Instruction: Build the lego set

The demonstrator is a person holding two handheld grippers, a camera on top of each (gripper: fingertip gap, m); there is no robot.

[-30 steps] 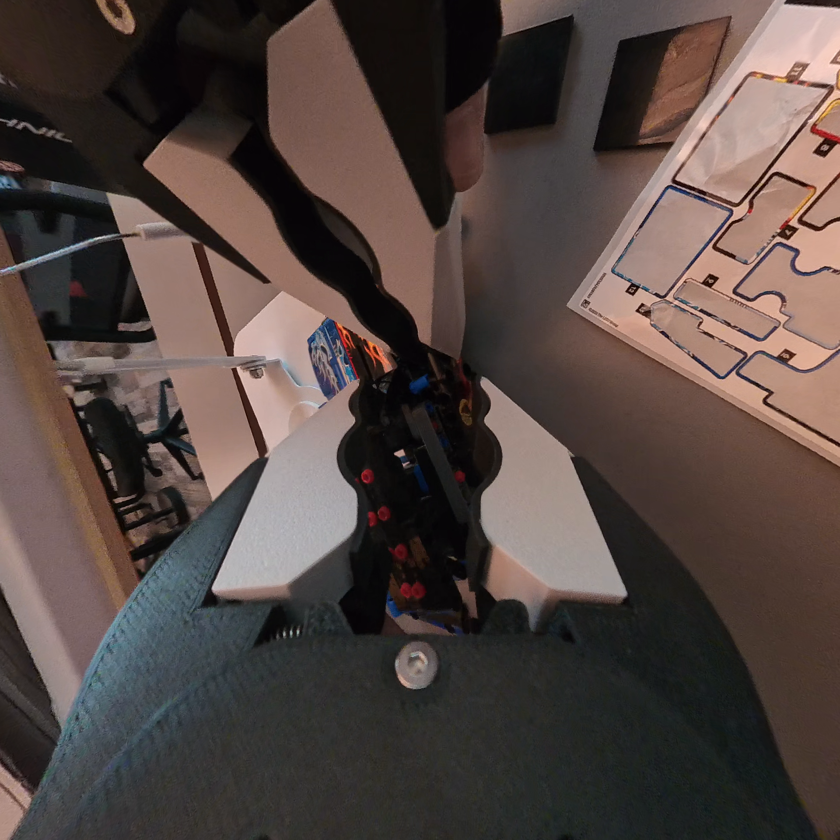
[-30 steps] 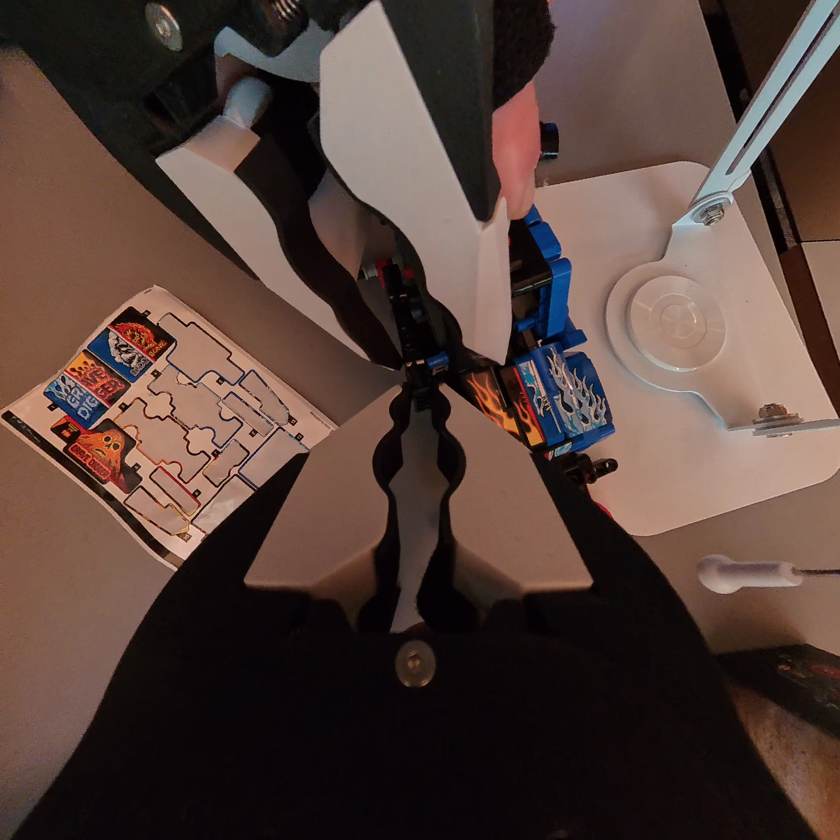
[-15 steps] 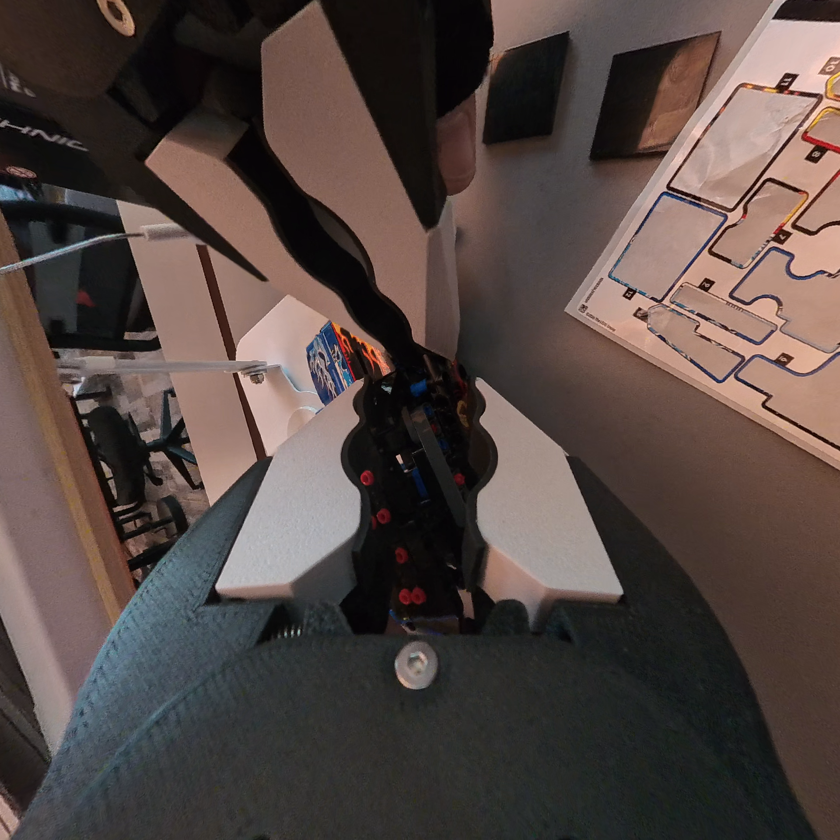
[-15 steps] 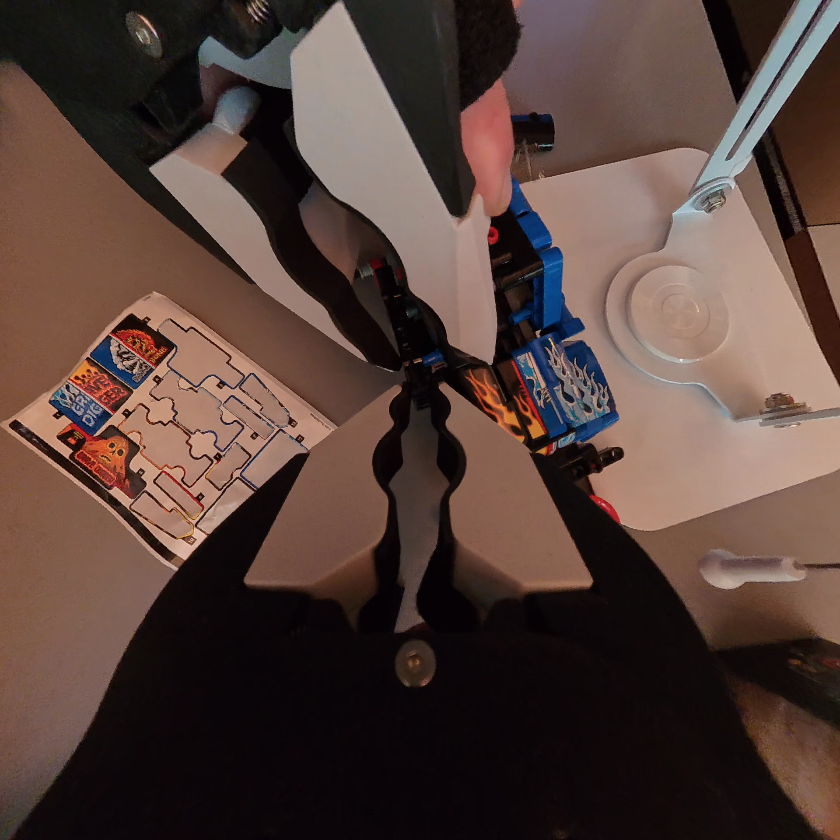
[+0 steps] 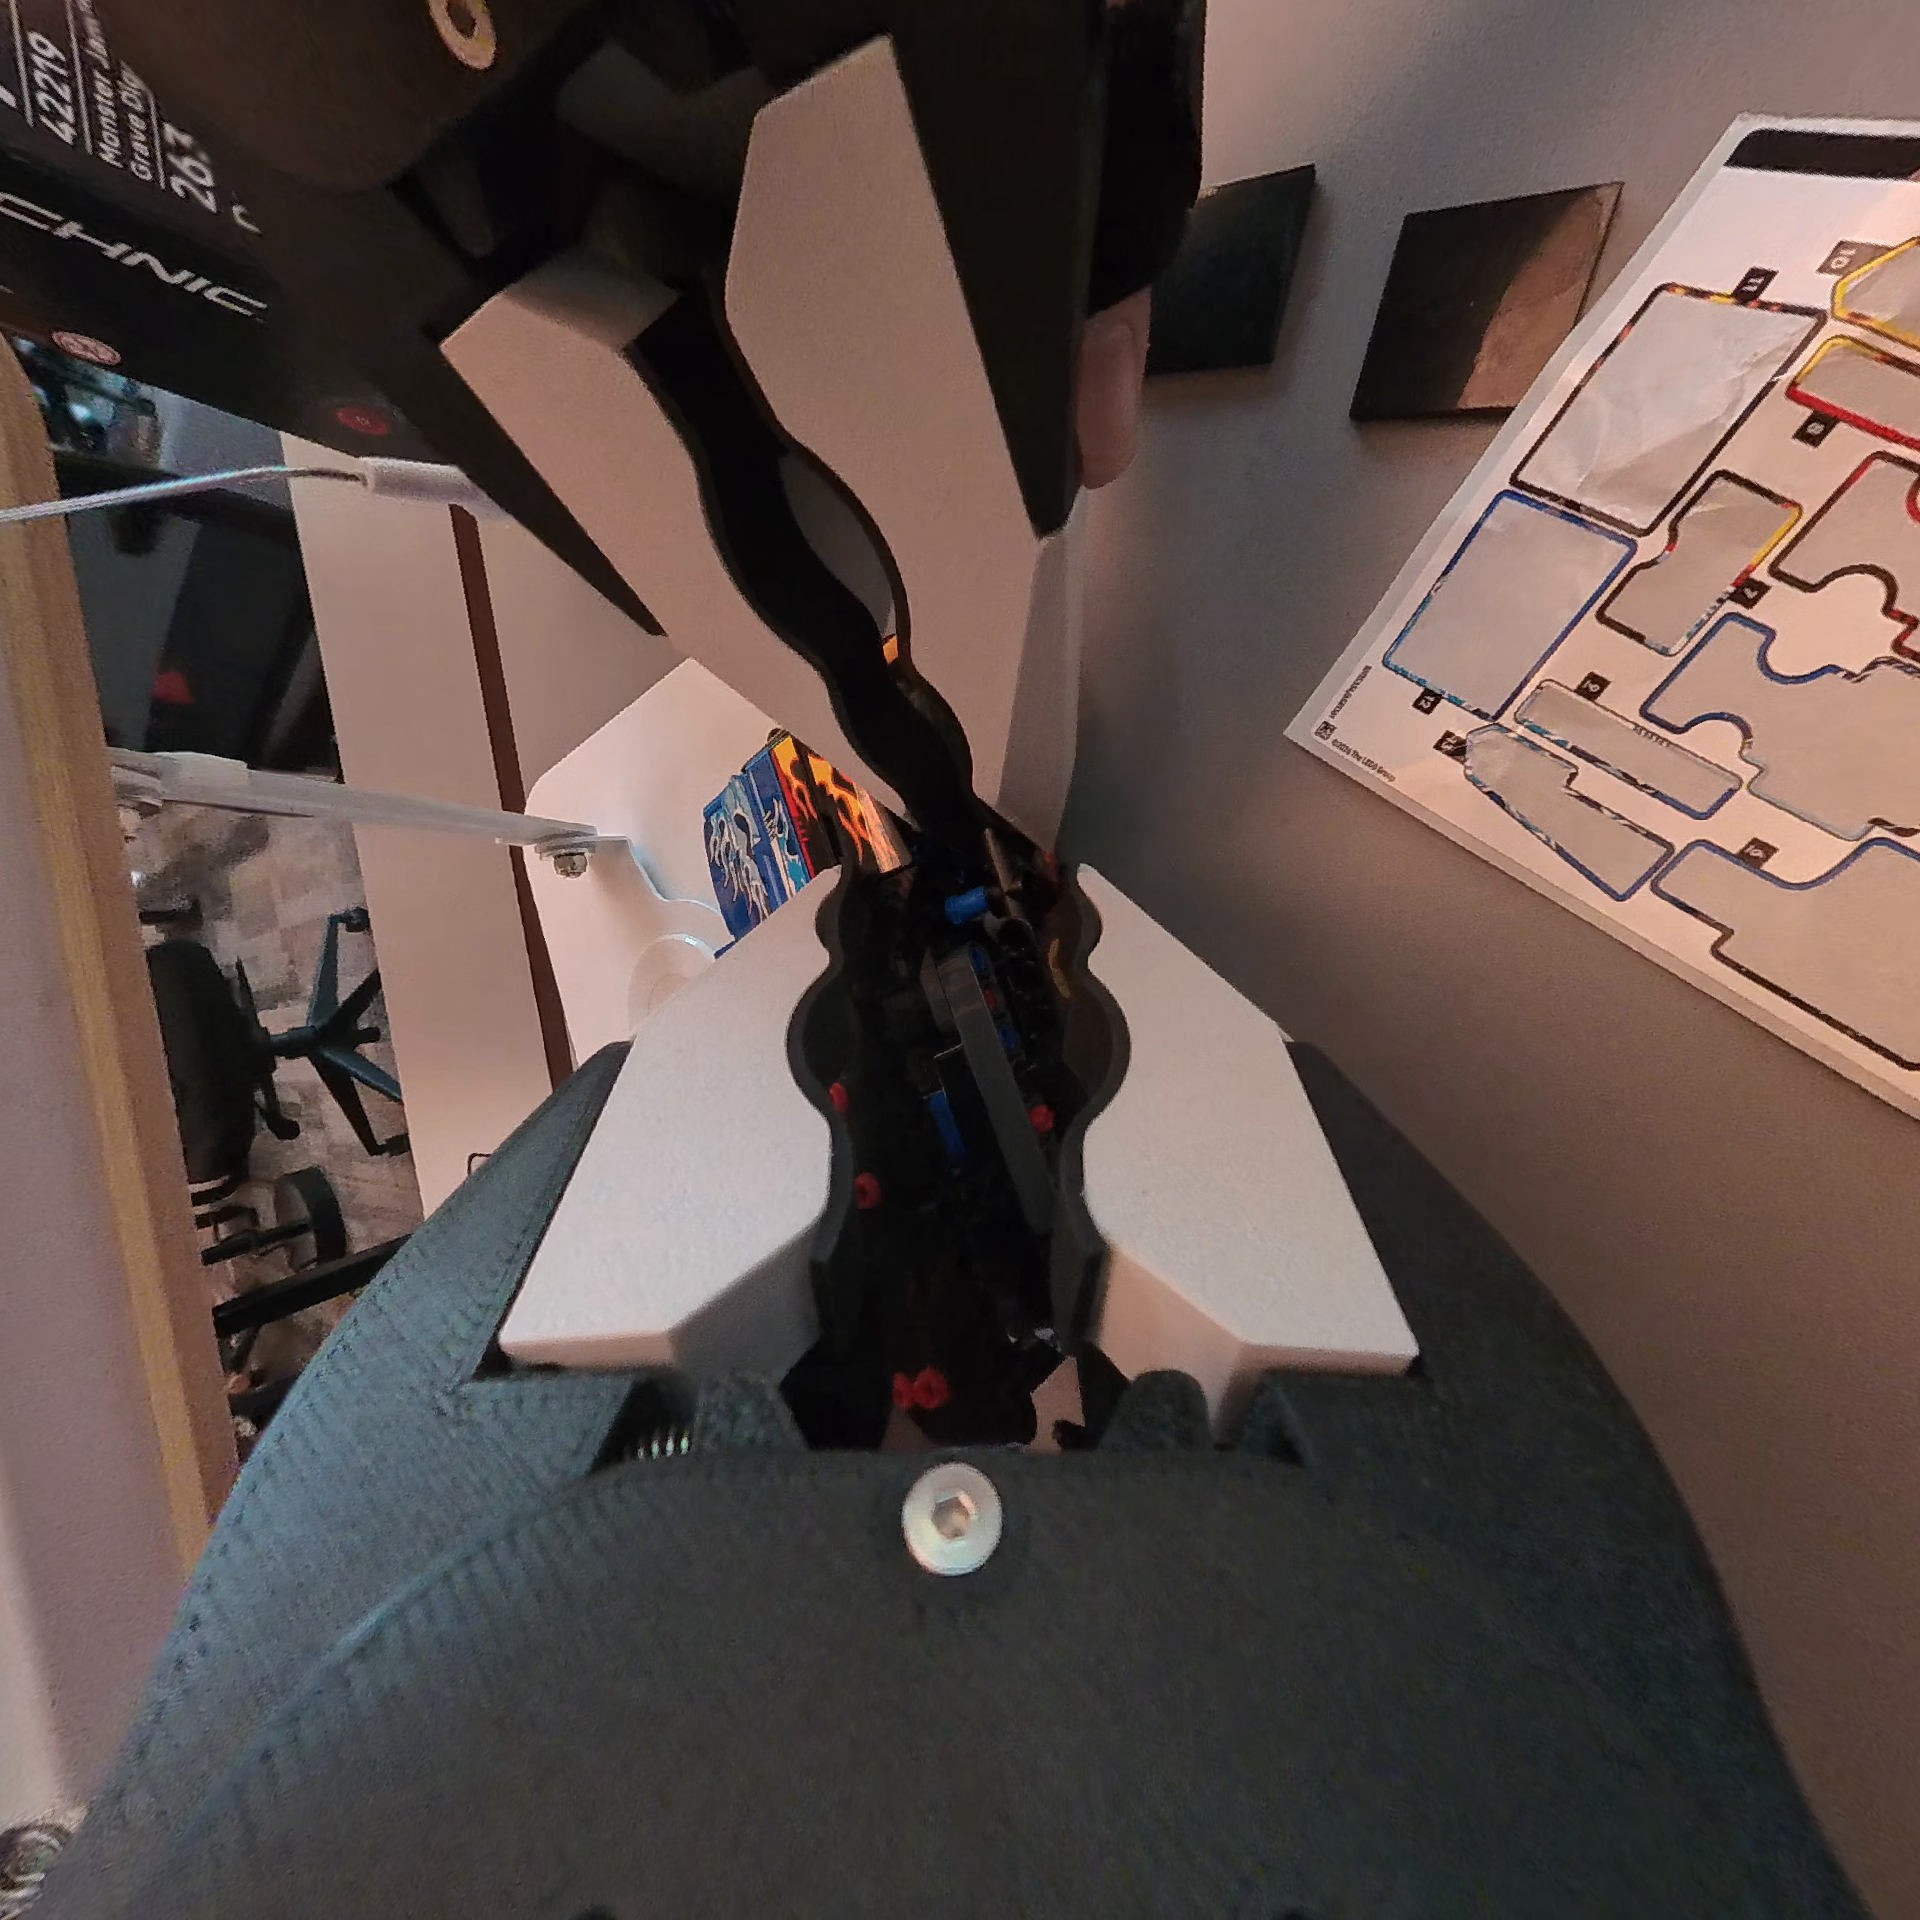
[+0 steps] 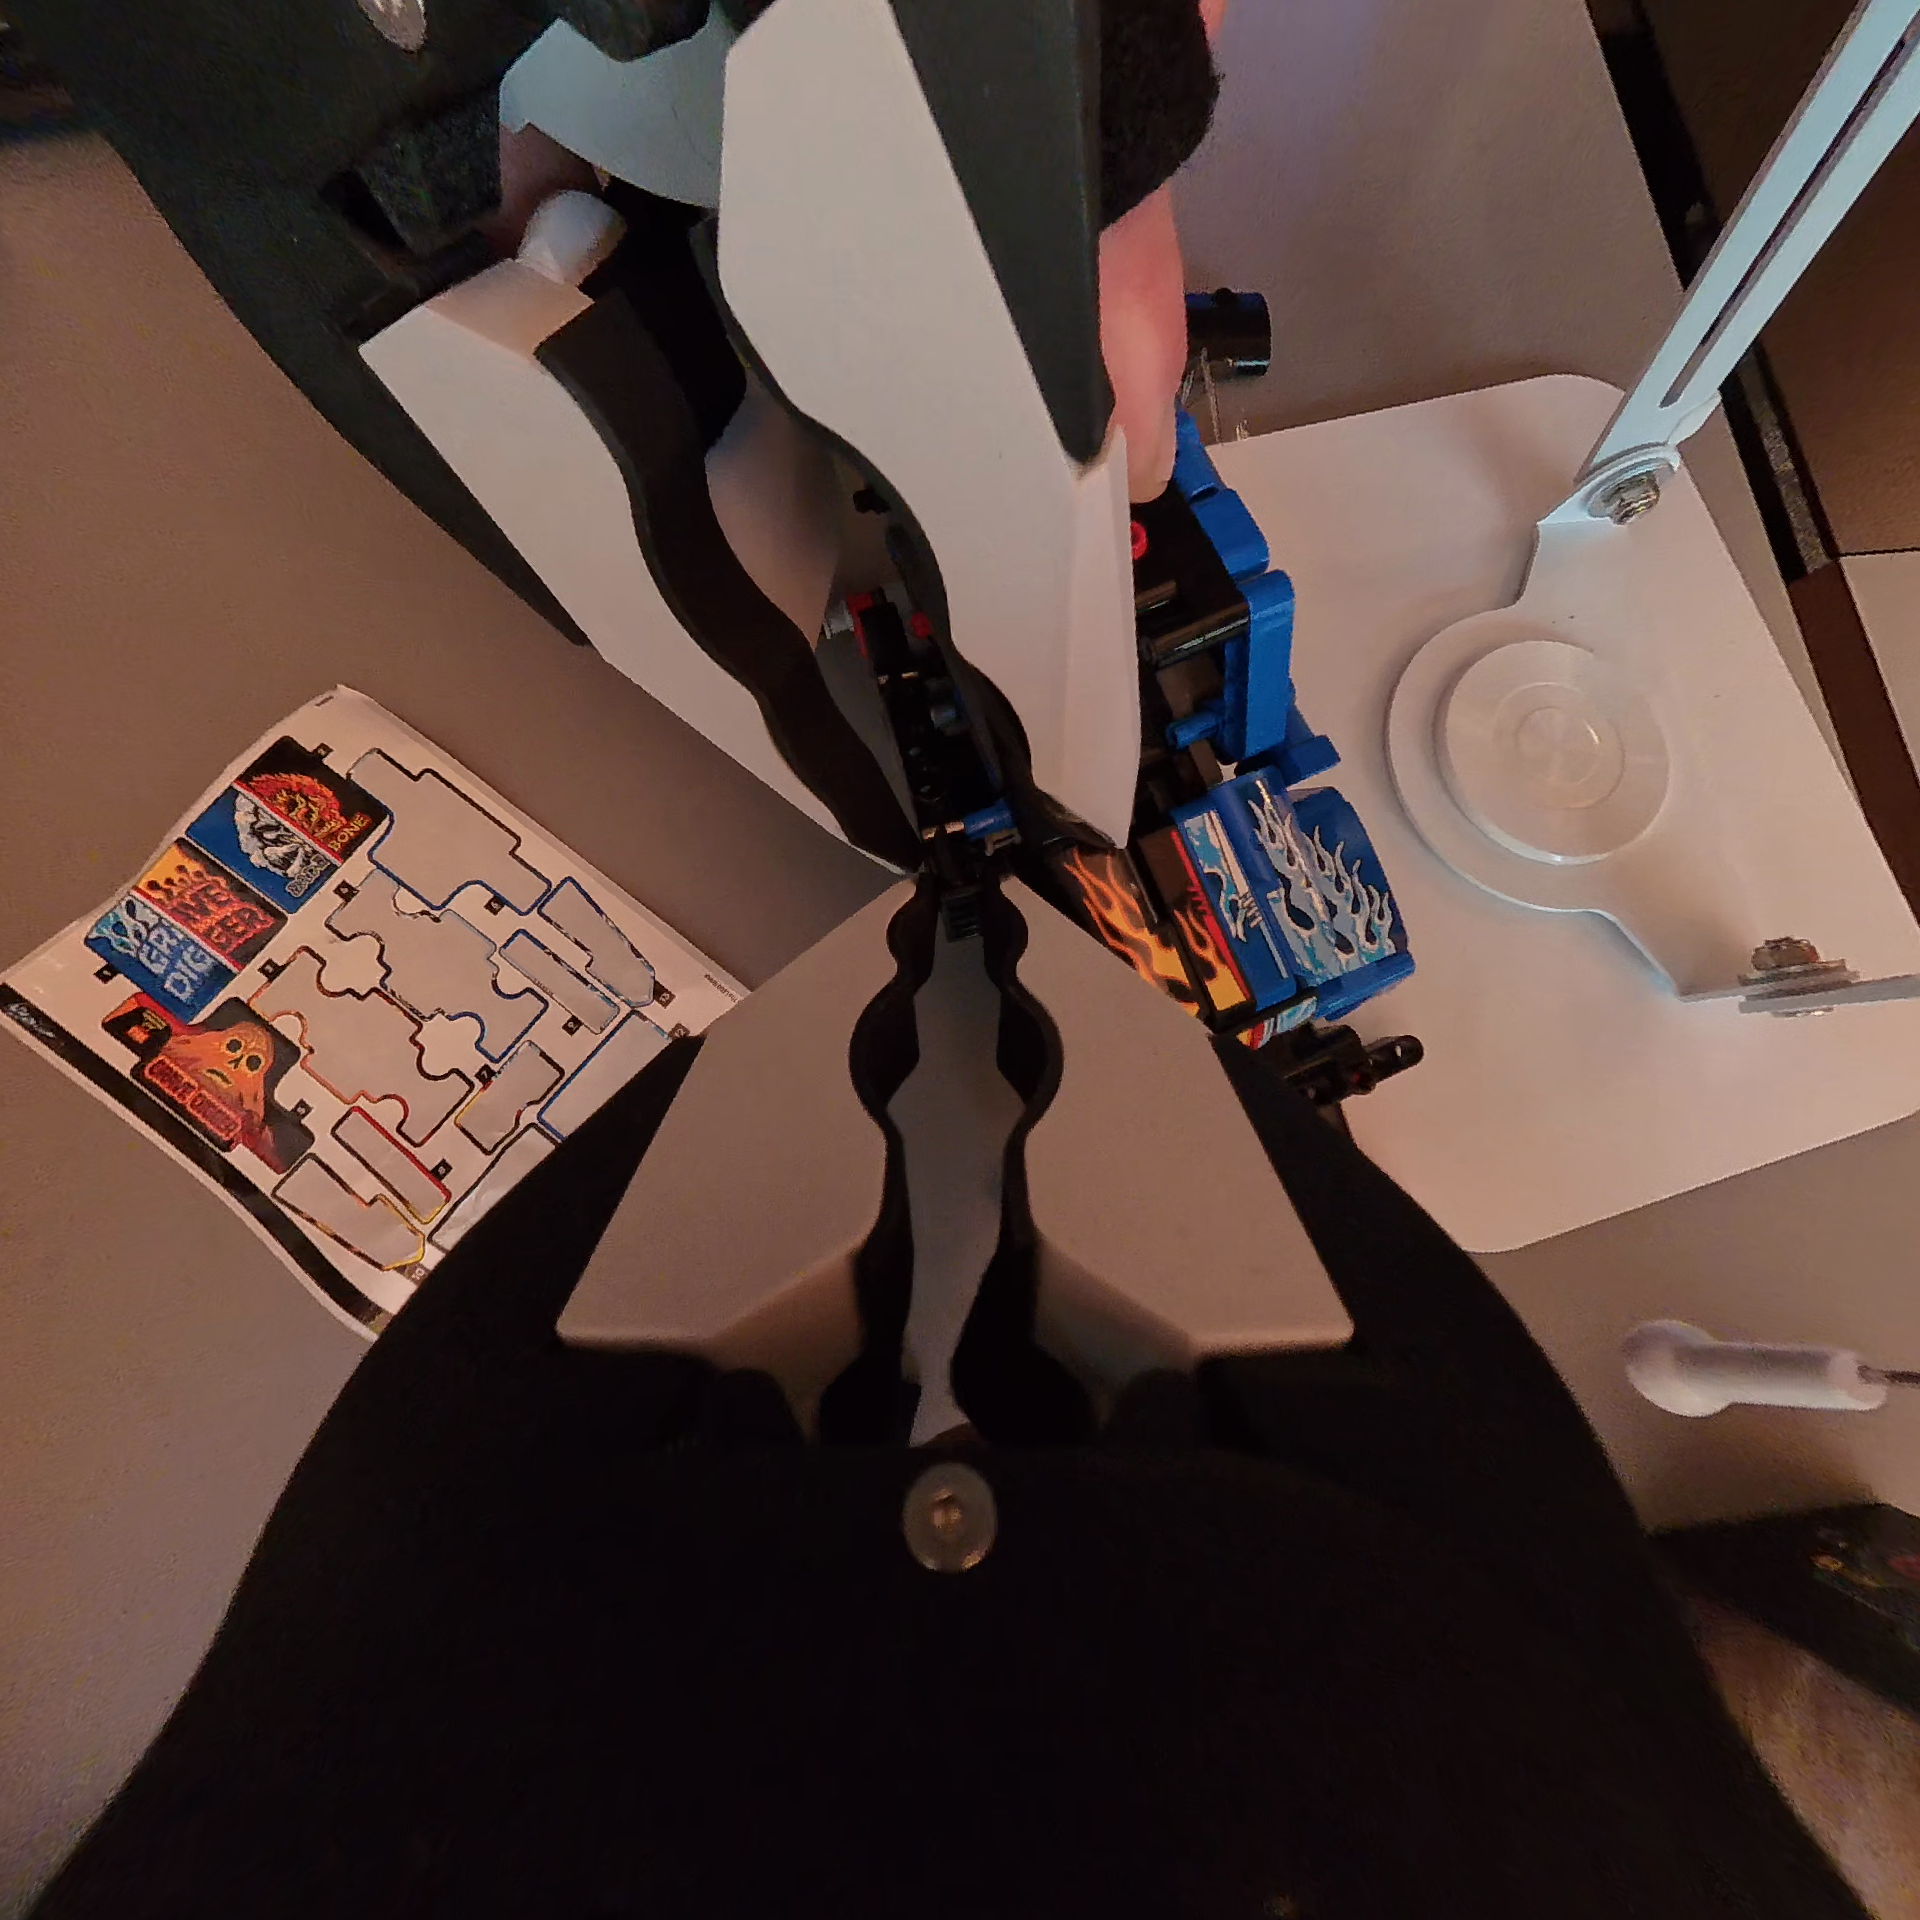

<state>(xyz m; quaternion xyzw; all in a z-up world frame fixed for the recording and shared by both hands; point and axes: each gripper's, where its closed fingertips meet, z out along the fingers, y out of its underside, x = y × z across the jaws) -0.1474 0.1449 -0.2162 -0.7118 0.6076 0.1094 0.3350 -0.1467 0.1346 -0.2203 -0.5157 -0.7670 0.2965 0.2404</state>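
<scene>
My left gripper [image 5: 956,894] is shut on the lego model [image 5: 966,1081], a black chassis with red pins and blue bits that lies lengthwise between its white fingers. In the right wrist view the left gripper [image 6: 997,821] comes in from the top, and the model's blue flame-printed panels [image 6: 1288,894] stick out to its right. My right gripper [image 6: 961,894] is shut on a small black lego part [image 6: 961,920] at the near end of the model. Its tips meet the left gripper's tips. It also shows in the left wrist view [image 5: 935,800].
A sticker sheet [image 6: 343,987] lies on the grey table at the left; it also shows in the left wrist view [image 5: 1662,623]. A white stand base [image 6: 1558,1039] with a metal arm is under the model. A white cable plug [image 6: 1745,1382] lies at the right. A thumb [image 6: 1138,364] rests on the left gripper. My two grippers' fingertips are within a few centimetres of each other.
Both grippers keep their hold. The two grippers and the model have shifted only slightly against the table.
</scene>
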